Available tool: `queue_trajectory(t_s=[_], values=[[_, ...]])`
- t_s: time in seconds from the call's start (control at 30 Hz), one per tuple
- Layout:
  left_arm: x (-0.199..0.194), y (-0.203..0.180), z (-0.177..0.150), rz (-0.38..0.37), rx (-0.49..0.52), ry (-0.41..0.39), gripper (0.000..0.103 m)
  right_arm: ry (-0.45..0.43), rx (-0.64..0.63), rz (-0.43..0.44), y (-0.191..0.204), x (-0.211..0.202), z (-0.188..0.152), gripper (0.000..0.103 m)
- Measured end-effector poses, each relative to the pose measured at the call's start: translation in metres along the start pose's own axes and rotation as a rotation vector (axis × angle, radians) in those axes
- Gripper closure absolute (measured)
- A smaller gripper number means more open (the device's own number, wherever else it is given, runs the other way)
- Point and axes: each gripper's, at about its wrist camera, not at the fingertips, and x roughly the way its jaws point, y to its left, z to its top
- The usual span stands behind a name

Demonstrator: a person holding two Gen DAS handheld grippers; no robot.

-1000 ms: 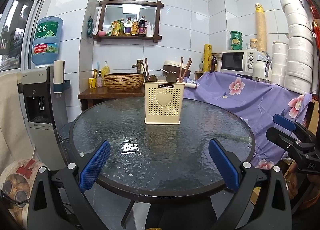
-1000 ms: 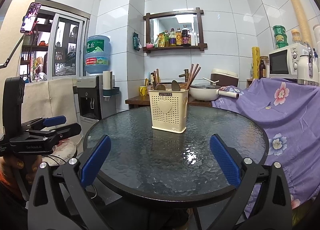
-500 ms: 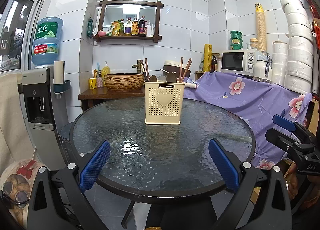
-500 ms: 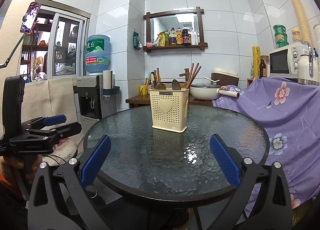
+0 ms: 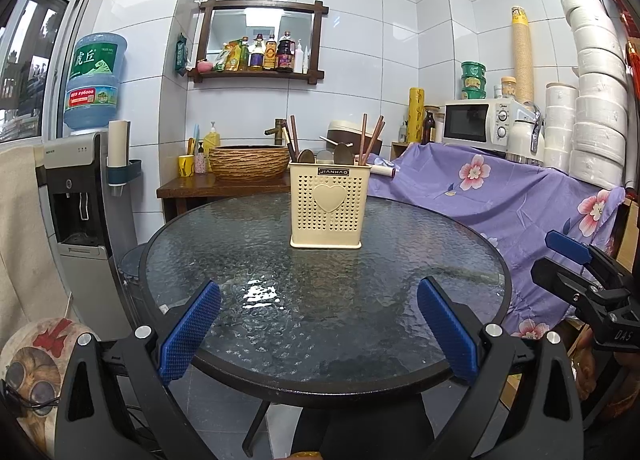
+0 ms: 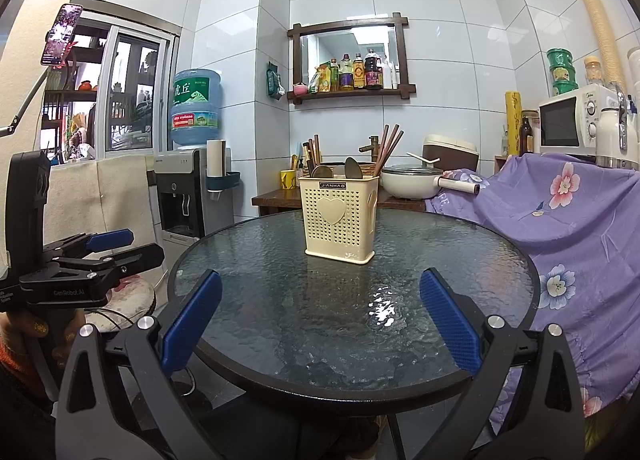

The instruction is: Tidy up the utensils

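A cream perforated utensil holder [image 5: 329, 208] with a heart on its front stands upright on the round glass table [image 5: 240, 260], toward the far side. Brown chopsticks [image 5: 370, 138] and spoons [image 5: 343, 153] stand in it. It also shows in the right wrist view [image 6: 339, 215] with the chopsticks [image 6: 387, 142]. My left gripper [image 5: 318, 318] is open and empty over the near table edge. My right gripper [image 6: 320, 314] is open and empty, also at the near edge. Each gripper shows from the side in the other's view, the right one [image 5: 580, 272] and the left one [image 6: 108, 248].
A purple flowered cloth [image 5: 500, 196] covers furniture right of the table, with a microwave [image 5: 476, 124] on it. A water dispenser [image 5: 80, 196] stands at the left. A wooden side table with a woven basin [image 5: 250, 162] and a white pot [image 6: 410, 180] stands behind.
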Motion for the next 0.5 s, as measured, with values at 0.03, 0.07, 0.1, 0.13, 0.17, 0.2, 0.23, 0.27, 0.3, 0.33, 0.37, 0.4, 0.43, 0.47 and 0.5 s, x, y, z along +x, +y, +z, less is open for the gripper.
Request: queue_trajectory(t_s=[0.03, 0.07, 0.1, 0.13, 0.17, 0.2, 0.23, 0.27, 0.3, 0.33, 0.37, 0.4, 0.43, 0.47, 0.5], values=[[0.0001, 0.0, -0.0001, 0.001, 0.001, 0.0, 0.006, 0.0, 0.0, 0.0, 0.0, 0.0, 0.0, 0.006], [0.0001, 0.0002, 0.0, 0.001, 0.002, 0.0, 0.006, 0.0, -0.001, 0.0, 0.0, 0.0001, 0.0001, 0.006], [0.0002, 0.0, -0.0002, 0.002, 0.002, 0.0, 0.006, 0.0, -0.001, 0.0, 0.0001, 0.0001, 0.0001, 0.006], [0.0002, 0.0001, -0.0002, 0.001, 0.002, 0.001, 0.006, 0.001, -0.001, 0.0, 0.0003, 0.0001, 0.0, 0.006], [0.0004, -0.0003, -0.0004, 0.002, 0.003, 0.002, 0.006, 0.001, -0.001, 0.0, 0.0002, 0.0002, 0.0002, 0.006], [0.0002, -0.0003, -0.0003, 0.002, 0.003, 0.001, 0.006, 0.001, -0.001, 0.0, 0.0005, 0.0002, -0.0002, 0.006], [0.0003, -0.0003, -0.0004, 0.003, 0.003, 0.001, 0.006, 0.001, -0.001, 0.0, 0.0005, 0.0004, -0.0005, 0.006], [0.0003, -0.0004, -0.0004, 0.002, 0.003, 0.002, 0.006, 0.002, -0.001, 0.001, 0.0007, 0.0007, -0.001, 0.006], [0.0002, -0.0003, -0.0004, 0.001, 0.002, 0.002, 0.006, 0.003, -0.001, 0.001, 0.0005, 0.0007, -0.0006, 0.006], [0.0001, -0.0002, -0.0005, 0.003, 0.002, 0.001, 0.006, 0.005, 0.0, 0.001, 0.0009, 0.0008, -0.0009, 0.006], [-0.0001, 0.0001, -0.0003, 0.004, 0.002, 0.0, 0.006, 0.005, -0.001, 0.002, 0.0012, 0.0009, -0.0018, 0.006], [-0.0002, 0.0002, 0.0, 0.004, 0.0, 0.0, 0.006, 0.004, -0.001, 0.001, 0.0017, 0.0006, -0.0026, 0.006], [-0.0002, 0.0006, -0.0002, 0.004, -0.001, -0.001, 0.006, 0.004, 0.0, 0.002, 0.001, 0.0011, -0.002, 0.006], [-0.0005, 0.0011, -0.0002, 0.005, -0.001, -0.001, 0.006, 0.003, 0.001, 0.003, 0.0011, 0.0008, -0.0027, 0.006], [-0.0004, 0.0007, -0.0003, 0.006, 0.0, -0.001, 0.006, 0.002, 0.001, 0.003, 0.0013, 0.0009, -0.0033, 0.006]])
